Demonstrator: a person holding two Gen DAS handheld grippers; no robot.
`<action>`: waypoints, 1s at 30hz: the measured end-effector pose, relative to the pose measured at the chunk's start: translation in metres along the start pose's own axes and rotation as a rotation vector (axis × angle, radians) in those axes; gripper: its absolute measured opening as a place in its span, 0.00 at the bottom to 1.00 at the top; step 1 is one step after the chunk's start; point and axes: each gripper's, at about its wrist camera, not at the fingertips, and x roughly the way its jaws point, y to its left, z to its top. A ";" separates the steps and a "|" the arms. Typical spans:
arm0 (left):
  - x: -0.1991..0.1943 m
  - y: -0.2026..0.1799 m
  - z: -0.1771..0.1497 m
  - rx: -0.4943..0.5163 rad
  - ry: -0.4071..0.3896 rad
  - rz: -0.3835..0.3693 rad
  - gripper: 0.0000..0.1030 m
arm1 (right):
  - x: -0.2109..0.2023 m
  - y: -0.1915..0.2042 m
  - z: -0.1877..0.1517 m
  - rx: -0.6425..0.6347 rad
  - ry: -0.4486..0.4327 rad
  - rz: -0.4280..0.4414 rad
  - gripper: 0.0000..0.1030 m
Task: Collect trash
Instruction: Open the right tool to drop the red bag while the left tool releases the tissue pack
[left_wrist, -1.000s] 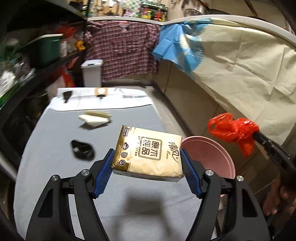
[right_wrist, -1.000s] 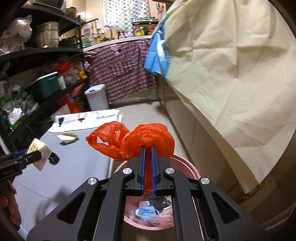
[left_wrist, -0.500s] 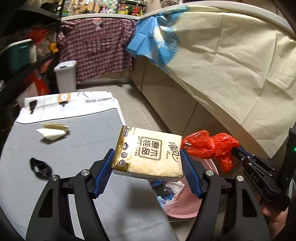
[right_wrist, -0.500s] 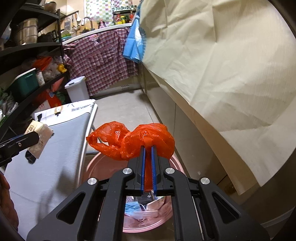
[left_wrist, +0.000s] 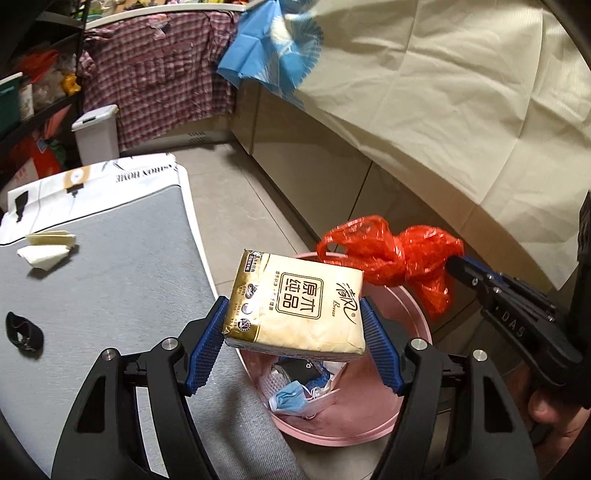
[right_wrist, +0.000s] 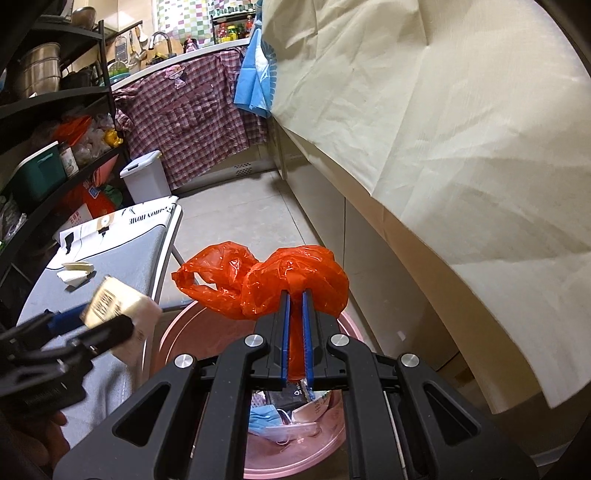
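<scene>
While over the pink bin (left_wrist: 417, 325): left fingers (left_wrist: 207, 343) clamping tissue pack (left_wrist: 295, 306), right fingers (right_wrist: 285, 332) pinching red bag (right_wrist: 295, 280).

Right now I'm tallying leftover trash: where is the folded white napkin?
In the left wrist view the folded white napkin lies far left on the grey table, beyond the small black object.

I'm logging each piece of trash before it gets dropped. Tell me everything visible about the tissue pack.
The tissue pack is a soft rectangular packet in glossy cream and gold plastic wrap, printed with dark Chinese characters in a box. It looks slightly crumpled yet sealed. The left gripper clamps its two short sides between blue ribbed pads, holding it in the air, tilted, above the pink bin. Nothing else touches it.
</scene>
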 end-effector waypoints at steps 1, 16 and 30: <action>0.002 0.000 -0.001 0.000 0.007 -0.001 0.67 | 0.001 0.000 0.000 0.004 0.000 0.003 0.08; 0.005 0.008 -0.003 -0.021 0.024 -0.014 0.75 | 0.005 -0.002 0.000 0.010 0.010 0.027 0.32; -0.071 0.043 -0.001 -0.052 -0.069 0.031 0.75 | -0.021 0.026 -0.002 -0.065 -0.064 0.067 0.32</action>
